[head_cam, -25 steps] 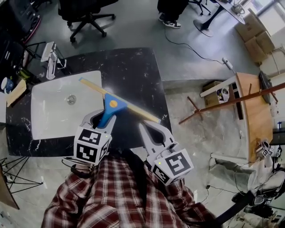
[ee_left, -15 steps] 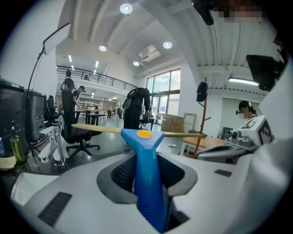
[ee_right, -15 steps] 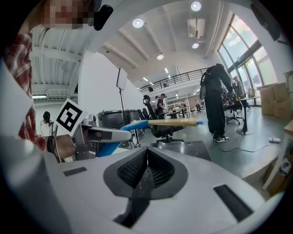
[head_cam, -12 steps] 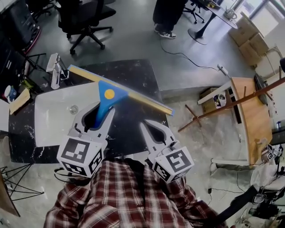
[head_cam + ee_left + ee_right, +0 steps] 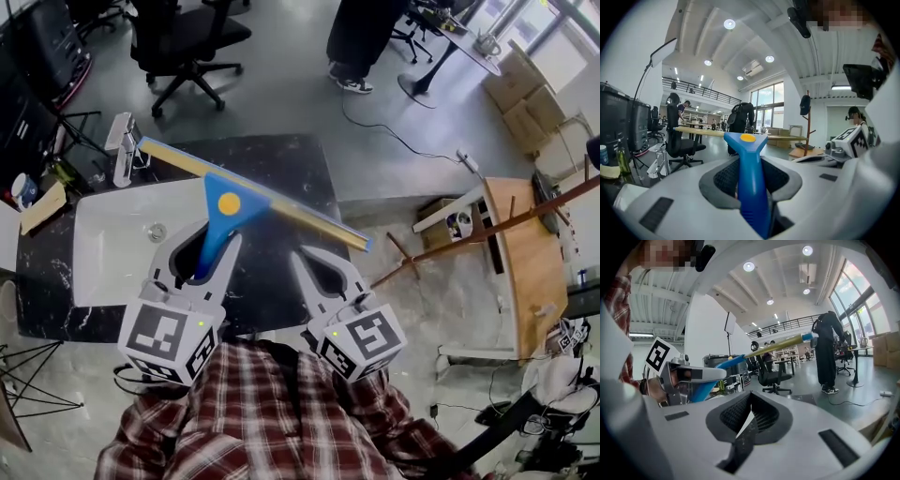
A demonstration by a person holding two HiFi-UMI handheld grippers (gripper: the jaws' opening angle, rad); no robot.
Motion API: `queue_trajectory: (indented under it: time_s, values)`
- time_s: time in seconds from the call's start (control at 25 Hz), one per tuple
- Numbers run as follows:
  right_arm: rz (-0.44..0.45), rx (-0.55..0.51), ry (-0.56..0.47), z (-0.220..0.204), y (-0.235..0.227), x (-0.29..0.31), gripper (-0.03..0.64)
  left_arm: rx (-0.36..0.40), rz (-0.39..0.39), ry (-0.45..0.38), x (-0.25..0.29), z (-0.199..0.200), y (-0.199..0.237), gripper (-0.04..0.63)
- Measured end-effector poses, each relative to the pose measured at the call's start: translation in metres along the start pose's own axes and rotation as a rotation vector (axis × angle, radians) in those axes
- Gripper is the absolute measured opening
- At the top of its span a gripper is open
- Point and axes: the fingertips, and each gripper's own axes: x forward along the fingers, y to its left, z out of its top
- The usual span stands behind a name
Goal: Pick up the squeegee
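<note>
Squeegee [image 5: 225, 208] is clamped in the left gripper [image 5: 200, 251] and held in the air above the counter [image 5: 281, 164], touching nothing else. Its blue handle runs up between the two jaws, whose dark pads press on it from both sides. The left gripper view shows the handle filling the gap, with the yellow dot on the wide blue head just beyond the tips.

The long tan blade crosses the head view on a slant. Its far left end is near the faucet [image 5: 120, 150], and its near right end, capped in blue, is at the counter's right edge. Under the handle lies the white sink [image 5: 103, 253], set into the left part of the dark marbled counter, with the drain [image 5: 157, 231] in its middle.

The right gripper [image 5: 323, 267] hangs just right of the left one, over the counter's near edge and a little apart from the squeegee. Its jaws are closed tip to tip with nothing between them. In the right gripper view the blade passes high across the room, above and to the left of those jaws.

Both grippers point away from the person's plaid shirt [image 5: 272, 412]. Far off on the grey floor are a black chair [image 5: 183, 33] and a person [image 5: 361, 33] in dark clothes. A wooden table [image 5: 525, 234] stands at the right.
</note>
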Motion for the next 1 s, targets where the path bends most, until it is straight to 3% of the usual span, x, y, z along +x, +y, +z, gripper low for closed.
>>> queue_trajectory:
  time_s: [1.0]
  values:
    - [0.025, 0.012, -0.023, 0.013, -0.001, 0.007, 0.011, 0.0, -0.01, 0.011, 0.004, 0.001, -0.005, 0.137]
